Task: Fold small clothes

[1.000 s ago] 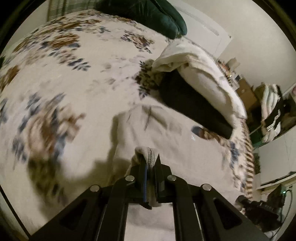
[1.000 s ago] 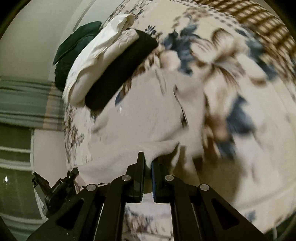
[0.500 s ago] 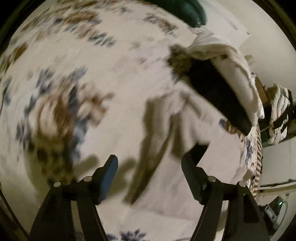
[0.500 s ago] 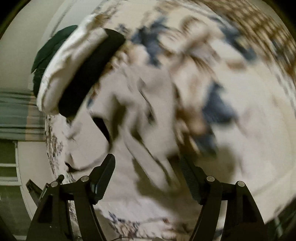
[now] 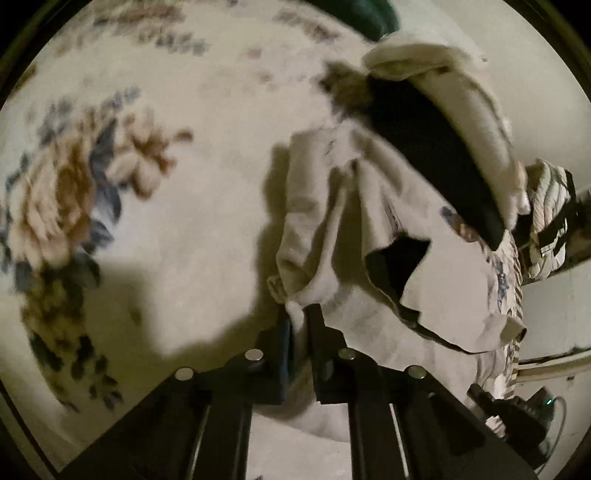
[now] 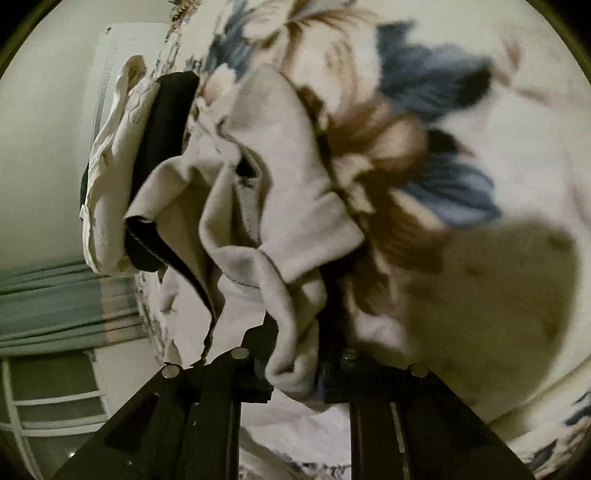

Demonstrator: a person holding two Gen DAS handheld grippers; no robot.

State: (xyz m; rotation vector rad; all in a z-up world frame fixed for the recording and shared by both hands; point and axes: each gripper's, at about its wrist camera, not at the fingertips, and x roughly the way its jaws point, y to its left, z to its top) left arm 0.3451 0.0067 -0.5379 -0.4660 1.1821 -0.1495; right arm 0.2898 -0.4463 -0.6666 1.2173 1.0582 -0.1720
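Observation:
A small cream-grey garment [image 5: 332,229] hangs bunched over the floral bedspread [image 5: 166,184]. My left gripper [image 5: 298,321] is shut on one edge of it, the cloth pinched between the two black fingers. In the right wrist view the same garment [image 6: 273,192] drapes in folds, and my right gripper [image 6: 295,354] is shut on a thick bunch of its fabric. A dark opening of the garment shows in both views.
A stack of folded clothes, a black piece [image 5: 436,158] under a white one [image 5: 461,96], lies on the bed behind the garment and also shows in the right wrist view [image 6: 162,122]. A dark green pillow [image 5: 362,14] sits at the head. Clutter stands beyond the bed's right edge [image 5: 546,221].
Both grippers opened and let go of the garment half a second ago. They have shut on it again at new spots and lifted it, so it is now bunched.

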